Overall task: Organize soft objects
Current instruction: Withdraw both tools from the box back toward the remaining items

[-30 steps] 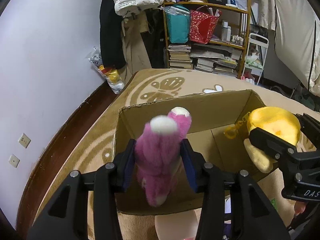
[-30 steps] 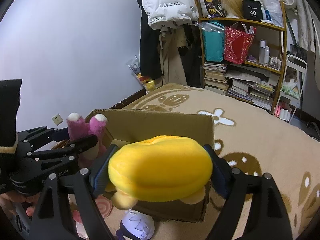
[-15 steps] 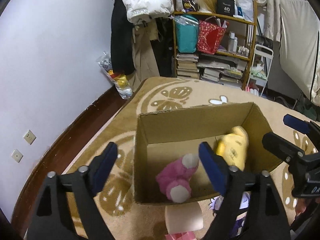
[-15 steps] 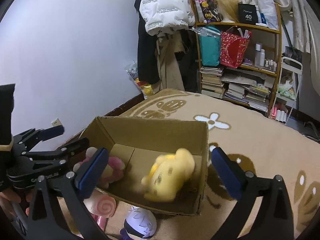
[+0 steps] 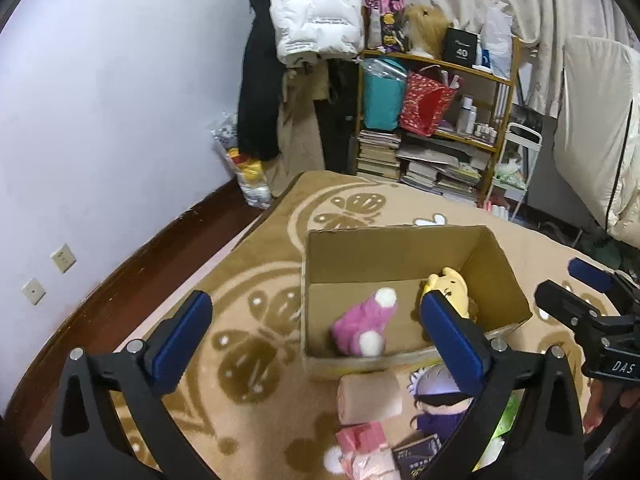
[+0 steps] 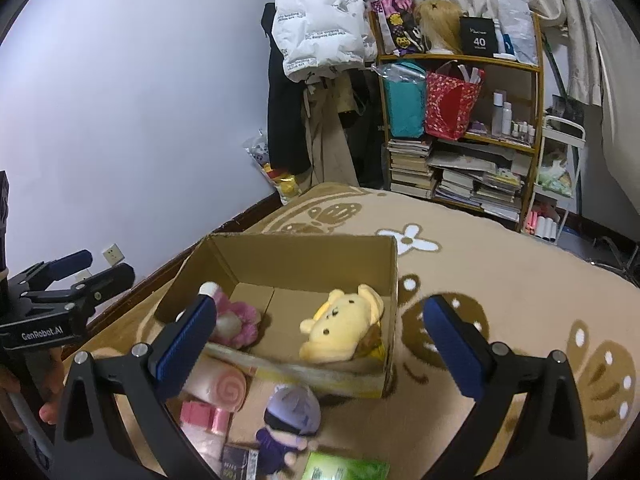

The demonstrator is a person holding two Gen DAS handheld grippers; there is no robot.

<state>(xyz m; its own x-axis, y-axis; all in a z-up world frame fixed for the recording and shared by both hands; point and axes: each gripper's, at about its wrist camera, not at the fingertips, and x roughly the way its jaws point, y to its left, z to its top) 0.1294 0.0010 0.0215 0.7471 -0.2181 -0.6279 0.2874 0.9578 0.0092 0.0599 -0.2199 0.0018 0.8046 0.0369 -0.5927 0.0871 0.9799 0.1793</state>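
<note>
We hold both grippers above a patterned rug, the left gripper and right gripper each with jaws spread wide and empty. In the open cardboard box below lie a pink plush and a yellow plush, apart from each other. Just outside its near wall rest a pink roll and a purple-clad doll.

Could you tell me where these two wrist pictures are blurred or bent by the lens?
Left wrist view: the pink plush in the cardboard box is smeared, the bookshelf leans, corners go black. Right wrist view: the yellow plush is sharp, the box's near rim streaks, the wall edge bows.
</note>
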